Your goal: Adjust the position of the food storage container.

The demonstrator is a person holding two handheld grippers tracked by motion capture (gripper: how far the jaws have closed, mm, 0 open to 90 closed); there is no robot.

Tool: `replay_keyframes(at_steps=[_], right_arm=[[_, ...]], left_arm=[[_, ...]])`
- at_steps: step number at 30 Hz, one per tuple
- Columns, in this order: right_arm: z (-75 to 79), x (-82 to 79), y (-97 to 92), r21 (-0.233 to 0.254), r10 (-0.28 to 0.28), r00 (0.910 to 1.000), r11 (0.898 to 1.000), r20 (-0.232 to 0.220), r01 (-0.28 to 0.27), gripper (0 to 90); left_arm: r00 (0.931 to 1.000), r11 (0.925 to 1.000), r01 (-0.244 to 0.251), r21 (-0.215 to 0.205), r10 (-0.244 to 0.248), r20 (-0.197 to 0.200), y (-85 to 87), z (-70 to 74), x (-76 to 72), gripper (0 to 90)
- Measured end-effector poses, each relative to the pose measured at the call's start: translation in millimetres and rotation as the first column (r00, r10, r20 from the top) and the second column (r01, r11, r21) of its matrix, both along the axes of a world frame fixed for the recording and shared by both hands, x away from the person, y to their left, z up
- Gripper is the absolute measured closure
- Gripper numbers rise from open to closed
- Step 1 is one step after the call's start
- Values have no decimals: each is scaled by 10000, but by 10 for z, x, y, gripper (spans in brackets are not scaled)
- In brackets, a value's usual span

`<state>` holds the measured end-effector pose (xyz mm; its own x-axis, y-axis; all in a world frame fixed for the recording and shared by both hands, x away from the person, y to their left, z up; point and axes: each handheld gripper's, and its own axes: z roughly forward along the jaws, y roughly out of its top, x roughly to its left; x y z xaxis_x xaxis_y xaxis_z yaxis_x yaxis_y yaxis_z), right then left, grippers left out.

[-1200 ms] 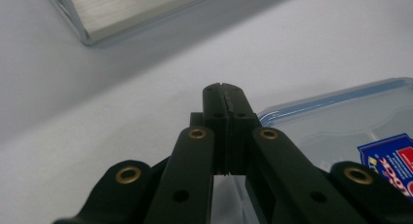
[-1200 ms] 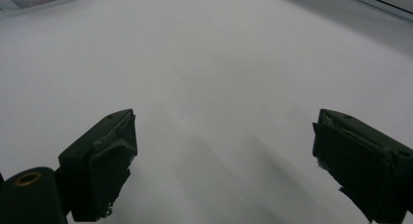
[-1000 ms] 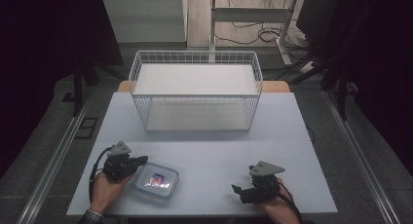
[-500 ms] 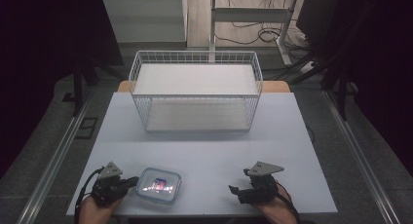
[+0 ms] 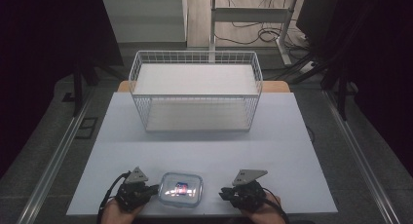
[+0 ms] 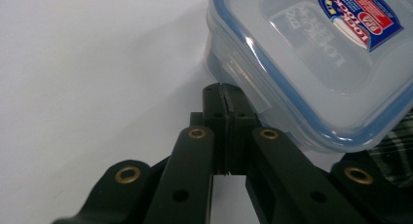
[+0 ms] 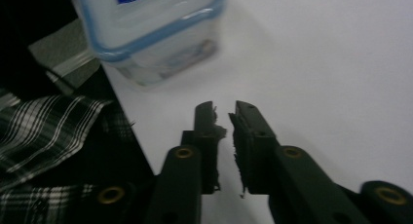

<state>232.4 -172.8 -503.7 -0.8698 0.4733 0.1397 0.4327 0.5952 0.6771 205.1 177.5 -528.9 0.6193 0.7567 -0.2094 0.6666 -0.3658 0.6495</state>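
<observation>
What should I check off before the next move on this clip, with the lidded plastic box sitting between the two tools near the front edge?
1. Plastic box upright on the table, lid on: ok.
2. Left tool closed, tips at the box's side clasp: ok; whether they touch it, cannot tell.
3. Right tool clear of the box, jaws slightly apart with nothing between them: ok.
4. Box's margin from the table's front edge: not ok, it sits very close.
5. Wire basket at the far side, standing open-topped: ok.
6. Contents of the box: cannot tell through the cloudy lid.
</observation>
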Motion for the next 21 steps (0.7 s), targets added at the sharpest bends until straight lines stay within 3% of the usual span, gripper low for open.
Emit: replay_keyframes(at_steps=[6,9,13,16,19,21], right_arm=[[-67,-75,98,-359,589,9972,9975,-466,-606,876],[-79,-112,124,-289,761,9956,9966,-544,-778,877],[-66,-140,172,-61,880,9944,9961,-581,-885,880],[-63,-142,198,-117,893,9944,9959,-569,-901,886],[-74,-91,165,-134,633,9967,9979,-510,-640,887],[-79,-33,135,-151,447,9979,9989,-472,-454,888]], left_arm=[[9980,9980,623,-41,-623,-48,-175,20,-30,899],[9971,9971,744,-147,-746,-132,-126,31,-140,899],[9925,9915,1153,-596,-1174,-328,-150,33,-258,900],[9935,9935,1142,22,-1142,-34,-240,58,-230,900],[9929,9929,1180,-136,-1182,-105,-269,49,-145,899],[9927,9927,1204,-12,-1204,-15,-313,49,-75,899]])
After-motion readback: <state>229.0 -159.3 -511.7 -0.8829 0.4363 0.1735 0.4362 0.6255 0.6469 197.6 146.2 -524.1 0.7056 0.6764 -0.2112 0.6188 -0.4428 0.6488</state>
